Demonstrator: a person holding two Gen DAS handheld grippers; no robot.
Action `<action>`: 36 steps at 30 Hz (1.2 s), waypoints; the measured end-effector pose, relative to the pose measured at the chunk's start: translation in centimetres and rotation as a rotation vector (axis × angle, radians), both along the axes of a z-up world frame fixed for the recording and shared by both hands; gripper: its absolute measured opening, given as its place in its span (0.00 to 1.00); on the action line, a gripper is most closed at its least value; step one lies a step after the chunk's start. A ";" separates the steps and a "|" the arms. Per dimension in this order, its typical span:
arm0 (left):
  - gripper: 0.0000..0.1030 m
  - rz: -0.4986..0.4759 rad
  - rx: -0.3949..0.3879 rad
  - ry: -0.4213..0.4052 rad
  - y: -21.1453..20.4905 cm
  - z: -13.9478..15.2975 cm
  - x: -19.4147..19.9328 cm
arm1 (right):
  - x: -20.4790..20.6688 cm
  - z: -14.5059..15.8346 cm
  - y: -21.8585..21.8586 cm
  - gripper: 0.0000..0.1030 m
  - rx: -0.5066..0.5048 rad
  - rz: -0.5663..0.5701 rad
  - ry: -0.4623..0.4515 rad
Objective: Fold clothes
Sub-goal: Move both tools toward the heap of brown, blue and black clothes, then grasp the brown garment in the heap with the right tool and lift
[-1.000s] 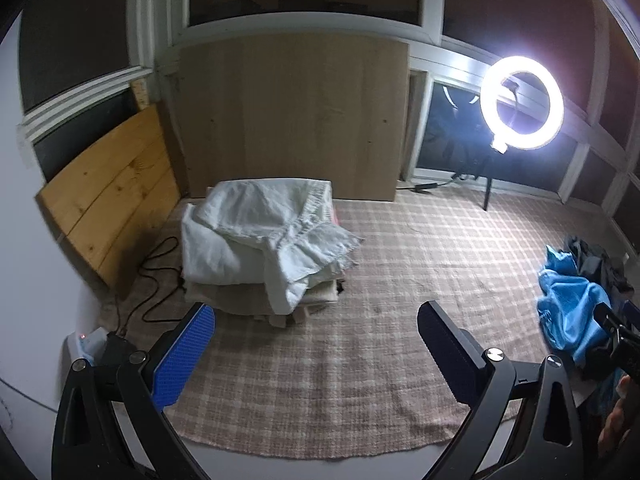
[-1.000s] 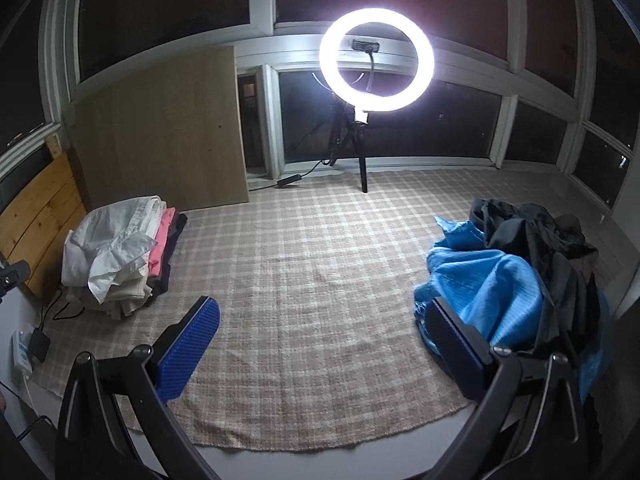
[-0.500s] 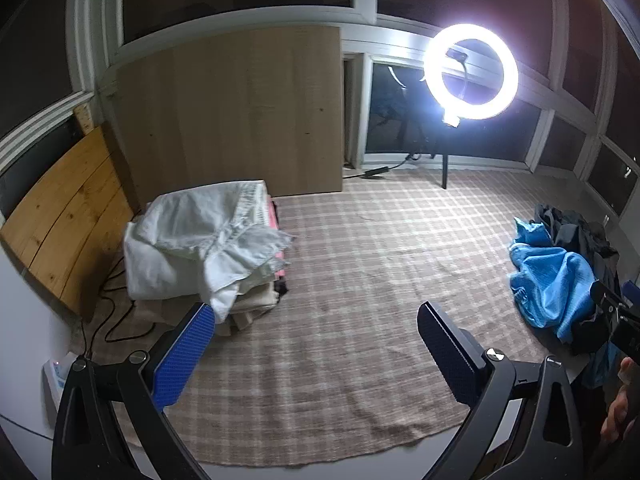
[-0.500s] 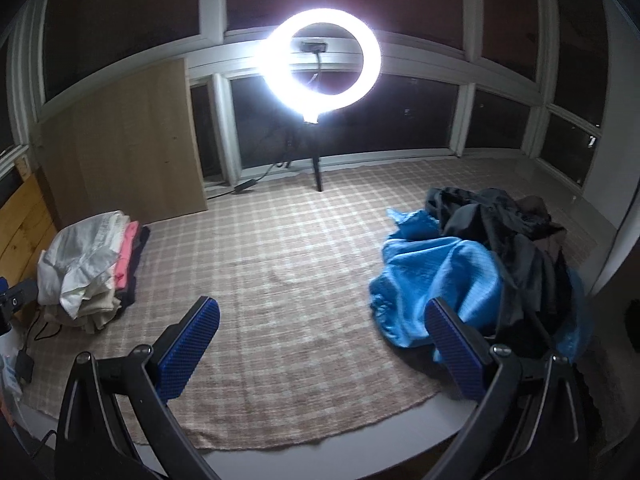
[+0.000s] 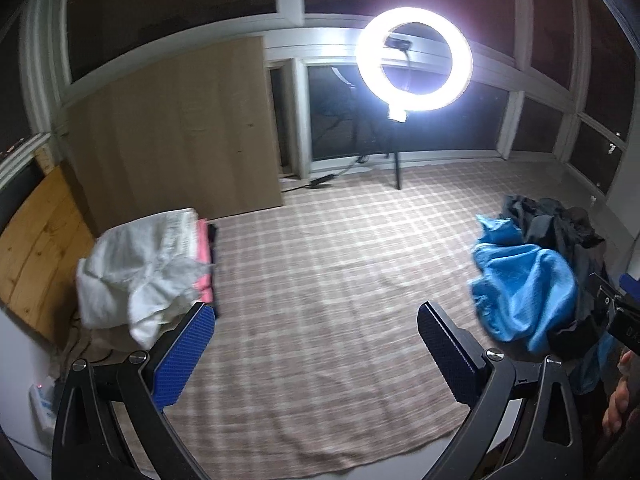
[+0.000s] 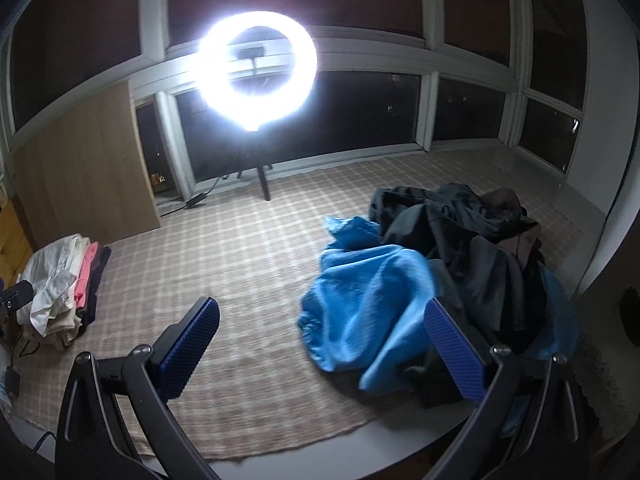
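Observation:
A heap of unfolded clothes lies on the right of the checked rug [image 5: 320, 280]: a bright blue garment [image 6: 368, 300] in front of dark garments [image 6: 472, 232]. The blue garment also shows in the left wrist view [image 5: 524, 284]. A stack of folded clothes [image 5: 148, 264], white on top with pink beneath, sits at the rug's left; it also shows in the right wrist view [image 6: 64, 280]. My left gripper [image 5: 316, 340] is open and empty above the rug's middle. My right gripper [image 6: 320, 336] is open and empty, its right finger just in front of the blue garment.
A lit ring light on a tripod [image 5: 414, 60] stands at the far edge of the rug, in front of dark windows. A wooden board [image 5: 176, 132] leans on the wall behind the stack. Cables and a power strip [image 5: 42, 396] lie at the left.
Both grippers have swung to the right. The folded stack has slid left in both views and the blue heap has come closer to the right gripper. Both stay open.

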State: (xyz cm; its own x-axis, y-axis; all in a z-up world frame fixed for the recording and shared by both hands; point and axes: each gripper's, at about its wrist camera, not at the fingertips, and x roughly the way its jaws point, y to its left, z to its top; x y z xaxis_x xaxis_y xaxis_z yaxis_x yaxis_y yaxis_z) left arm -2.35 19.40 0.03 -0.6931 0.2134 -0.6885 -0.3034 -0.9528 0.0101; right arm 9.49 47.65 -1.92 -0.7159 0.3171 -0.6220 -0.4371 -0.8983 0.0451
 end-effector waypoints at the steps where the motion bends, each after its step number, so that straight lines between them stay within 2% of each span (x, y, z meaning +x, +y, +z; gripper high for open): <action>1: 0.99 -0.006 0.006 -0.005 0.7 0.0 -0.2 | 0.4 -0.2 1.2 1.00 -0.011 0.001 0.005; 5: 0.99 -0.015 0.023 -0.019 3.1 -0.4 -0.9 | 3.1 -1.0 6.5 1.00 -0.042 -0.004 0.084; 7: 0.99 -0.010 0.019 -0.022 4.2 -0.5 -1.3 | 4.8 -1.4 10.5 1.00 -0.026 -0.063 0.102; 10: 0.99 0.006 -0.007 -0.014 5.7 -0.5 -2.2 | 6.3 -1.8 16.0 0.99 -0.029 -0.126 0.061; 14: 0.99 0.030 -0.038 -0.008 7.3 -0.4 -3.4 | 8.1 -1.2 24.2 0.88 -0.006 -0.197 0.039; 17: 0.99 0.052 -0.049 -0.014 8.5 -0.3 -4.4 | 7.6 -1.2 29.6 0.88 0.004 -0.218 0.029; 19: 0.99 0.067 -0.053 -0.019 9.4 -0.2 -4.9 | 6.2 -2.6 31.9 0.88 -0.055 -0.208 0.001; 21: 0.99 0.074 -0.059 -0.028 10.3 -0.2 -5.4 | 4.8 -4.0 34.2 0.79 -0.114 -0.197 -0.026; 22: 0.99 0.074 -0.067 -0.034 10.8 -0.2 -5.4 | 4.0 -4.7 35.4 0.58 -0.143 -0.192 -0.040; 23: 0.99 0.075 -0.079 -0.036 11.2 -0.3 -5.5 | 3.3 -5.5 36.5 0.32 -0.173 -0.187 -0.054; 24: 0.99 0.076 -0.091 -0.038 11.6 -0.4 -5.5 | 2.6 -6.2 37.7 0.24 -0.202 -0.182 -0.068; 30: 0.99 0.093 -0.151 -0.049 13.3 -0.5 -6.0 | -1.6 -10.5 44.5 0.25 -0.379 -0.150 -0.152; 32: 0.99 0.098 -0.160 -0.049 13.5 -0.5 -6.3 | -2.8 -11.7 46.5 0.40 -0.431 -0.138 -0.171; 36: 0.99 0.092 -0.159 -0.063 14.1 -0.9 -6.9 | -3.9 -13.1 47.1 0.38 -0.410 -0.143 -0.182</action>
State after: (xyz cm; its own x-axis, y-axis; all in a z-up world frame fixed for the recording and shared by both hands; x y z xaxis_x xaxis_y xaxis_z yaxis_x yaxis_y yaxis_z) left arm -9.27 33.53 -0.90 -0.6593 0.0358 -0.7510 -0.2198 -0.9644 0.1469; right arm 5.58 94.76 -14.99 -0.5509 0.1063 -0.8278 -0.5888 -0.7524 0.2952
